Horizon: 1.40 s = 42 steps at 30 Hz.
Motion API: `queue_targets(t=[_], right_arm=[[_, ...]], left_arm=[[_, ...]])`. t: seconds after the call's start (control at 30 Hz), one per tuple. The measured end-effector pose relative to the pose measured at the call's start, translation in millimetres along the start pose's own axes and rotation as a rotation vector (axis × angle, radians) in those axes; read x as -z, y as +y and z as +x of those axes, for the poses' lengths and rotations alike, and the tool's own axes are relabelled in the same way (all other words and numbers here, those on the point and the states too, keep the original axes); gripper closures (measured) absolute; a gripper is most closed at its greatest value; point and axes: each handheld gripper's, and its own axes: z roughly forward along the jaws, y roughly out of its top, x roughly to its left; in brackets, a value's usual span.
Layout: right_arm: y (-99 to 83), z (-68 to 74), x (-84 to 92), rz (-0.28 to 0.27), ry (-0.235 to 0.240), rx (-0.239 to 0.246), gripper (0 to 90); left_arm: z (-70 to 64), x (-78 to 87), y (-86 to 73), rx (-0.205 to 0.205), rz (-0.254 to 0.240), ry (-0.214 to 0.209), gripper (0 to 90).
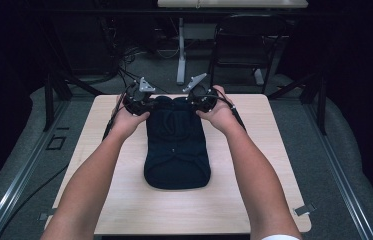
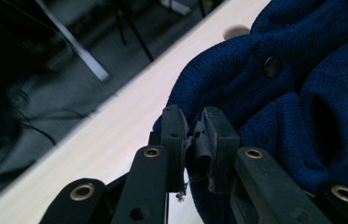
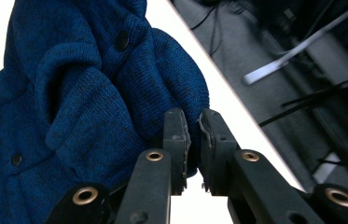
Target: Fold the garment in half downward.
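High view: one light wooden square table [image 1: 124, 200] fills centre frame. One dark blue knitted garment [image 1: 176, 155] lies on it mid-frame, running from the far edge toward the near side. Beyond the table, upper centre: one black chair [image 1: 246, 40], a white desk leg [image 1: 181, 50], loose black cables [image 1: 124, 60] on the grey floor. Nothing sits between hands and garment. Two bare forearms enter from the bottom and angle inward. Left hand [image 1: 126, 120] and right hand [image 1: 219, 115] sit at the garment's far corners, each wrapped round its tool: left gripper [image 1: 141, 102], right gripper [image 1: 199, 100]. Each carries one grey three-cornered plate, tilted up.

Left gripper view: jaws nearly together at lower centre, pinching an edge fold of the knit. Garment fills the right half; one dark round button [image 2: 271, 66] upper right. Table edge runs diagonally from lower left to upper right, floor blurred at upper left.

Right gripper view: jaws likewise close-set at lower centre, clamping a fold of knit. Garment fills the left half; two buttons visible, one upper [image 3: 122, 41], one lower left [image 3: 17, 159]. Table edge and dark floor at right.
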Motion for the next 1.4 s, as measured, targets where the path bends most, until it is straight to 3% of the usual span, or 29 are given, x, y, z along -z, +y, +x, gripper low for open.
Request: queue_targets(t=[0.17, 0.27, 0.43, 0.77, 0.97, 1.17, 1.4], right_arm=[[9.4, -3.8, 13.2, -0.075, -0.082, -0.005, 81.2], [9.5, -1.7, 13.1, -0.069, -0.109, 0.004, 81.2], [1.0, 2.4, 4.6, -0.052, -0.086, 0.006, 81.2], [-1.7, 3.6, 1.0, -0.038, -0.067, 0.007, 81.0], [-8.2, 6.3, 2.1, -0.057, -0.067, -0.003, 80.7], [-19.1, 16.9, 7.9, -0.071, -0.058, 0.033, 80.7], [-32.2, 31.4, 17.2, -0.084, -0.015, 0.054, 80.7]], left_arm=[[-1.4, 13.6, 9.5, -0.019, -0.084, 0.085, 80.1], [-4.6, 10.5, 7.6, -0.037, -0.06, 0.068, 80.0], [-7.2, 2.3, -2.3, -0.028, -0.039, 0.039, 80.0], [-7.8, -1.6, -5.3, -0.026, -0.031, 0.04, 80.0], [-16.2, 2.9, -6.7, -0.087, -0.037, 0.05, 80.0], [-26.0, 8.9, -16.9, -0.129, -0.044, 0.032, 80.0], [-37.7, 17.0, -31.8, -0.132, -0.052, -0.013, 80.0]])
